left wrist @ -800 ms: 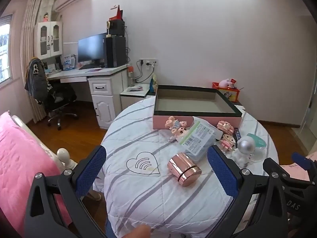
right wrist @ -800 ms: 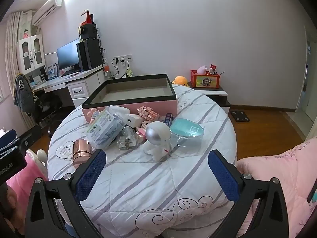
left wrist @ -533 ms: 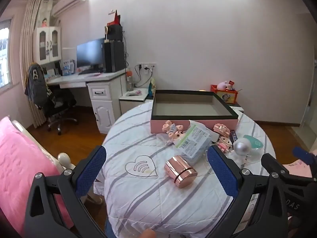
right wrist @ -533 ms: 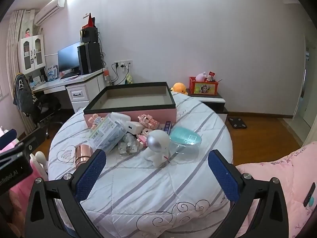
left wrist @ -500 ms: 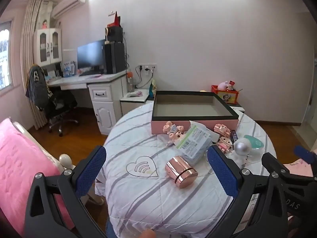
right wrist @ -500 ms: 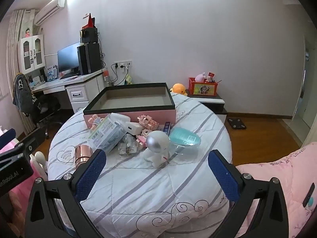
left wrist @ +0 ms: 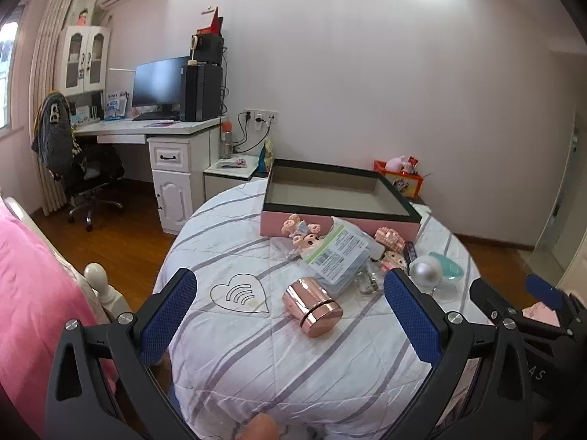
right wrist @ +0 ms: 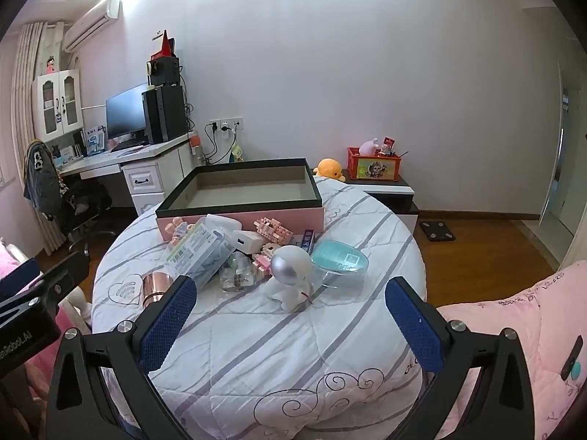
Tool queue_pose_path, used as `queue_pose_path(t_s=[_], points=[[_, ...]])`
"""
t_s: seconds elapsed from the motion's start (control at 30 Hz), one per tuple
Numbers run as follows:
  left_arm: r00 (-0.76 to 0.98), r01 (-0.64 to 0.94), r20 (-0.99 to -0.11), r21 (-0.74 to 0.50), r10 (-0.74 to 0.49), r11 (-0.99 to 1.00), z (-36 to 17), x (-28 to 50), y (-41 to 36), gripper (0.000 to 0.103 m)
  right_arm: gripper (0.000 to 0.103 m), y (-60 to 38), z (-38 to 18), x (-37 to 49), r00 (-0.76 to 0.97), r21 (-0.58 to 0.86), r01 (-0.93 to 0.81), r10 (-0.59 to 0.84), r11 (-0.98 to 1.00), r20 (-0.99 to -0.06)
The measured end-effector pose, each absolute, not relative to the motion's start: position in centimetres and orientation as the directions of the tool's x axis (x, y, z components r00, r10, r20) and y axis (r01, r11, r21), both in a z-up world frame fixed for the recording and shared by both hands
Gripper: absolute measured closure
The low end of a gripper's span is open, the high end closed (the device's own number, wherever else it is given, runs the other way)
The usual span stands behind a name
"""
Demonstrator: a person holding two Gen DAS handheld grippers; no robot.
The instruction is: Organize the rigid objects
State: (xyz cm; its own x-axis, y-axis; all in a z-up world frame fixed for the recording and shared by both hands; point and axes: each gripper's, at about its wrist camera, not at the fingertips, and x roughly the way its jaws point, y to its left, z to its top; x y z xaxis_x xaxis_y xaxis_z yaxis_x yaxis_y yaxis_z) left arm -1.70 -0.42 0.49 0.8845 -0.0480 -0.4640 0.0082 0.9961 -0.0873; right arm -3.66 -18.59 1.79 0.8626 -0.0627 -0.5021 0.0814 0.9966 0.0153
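Observation:
A pink box with a dark rim (left wrist: 335, 218) (right wrist: 240, 216) stands open and empty at the far side of a round table with a striped white cloth (left wrist: 256, 333) (right wrist: 256, 333). In front of it lie a rose-gold jar (left wrist: 312, 306) (right wrist: 152, 286), a packet with a green label (left wrist: 339, 253) (right wrist: 200, 247), pink block figures (left wrist: 389, 238) (right wrist: 273, 231), a doll (left wrist: 304, 233), a white charger (right wrist: 244, 239), a glass jar (right wrist: 237, 273), a white and silver robot toy (right wrist: 291, 275) (left wrist: 425, 269) and a teal-lidded clear dish (right wrist: 339, 262). My left gripper (left wrist: 291, 315) and right gripper (right wrist: 290, 315) are both open and empty, above the near table edge.
A white desk with monitor and computer (left wrist: 176, 110) and an office chair (left wrist: 84, 172) stand at the back left. A low cabinet with an orange toy box (right wrist: 374, 167) is behind the table. Pink bedding (left wrist: 33, 293) (right wrist: 513, 330) flanks the table. A scale (right wrist: 436, 230) lies on the wooden floor.
Both grippers have drawn back and up a little, so the table objects look slightly smaller and farther. Nothing on the table has moved.

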Motion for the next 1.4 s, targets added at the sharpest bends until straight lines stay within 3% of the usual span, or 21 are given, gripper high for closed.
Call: queue_pose_path(t_s=[0.47,0.9,1.4], points=[[0.901,-0.034,-0.435,-0.065,0.002,0.997,0.8,-2.1,0.5,0.0,0.0,-18.8,1.7,-3.5,0.858,0.011,0.081,-0.064,0.997,-0.509],[0.905,0.011,-0.424,-0.036,-0.025,0.999,1.0,0.0,0.9,0.0,0.0,-18.9,1.6,-0.8,0.838,-0.02,0.045,-0.049,0.999,-0.543],[0.866,0.036,-0.498,-0.026,-0.045,0.999,0.7,2.7,-1.0,0.0,0.0,-21.7,1.9,3.2,0.791,0.023,0.026,-0.006,0.999,-0.611]])
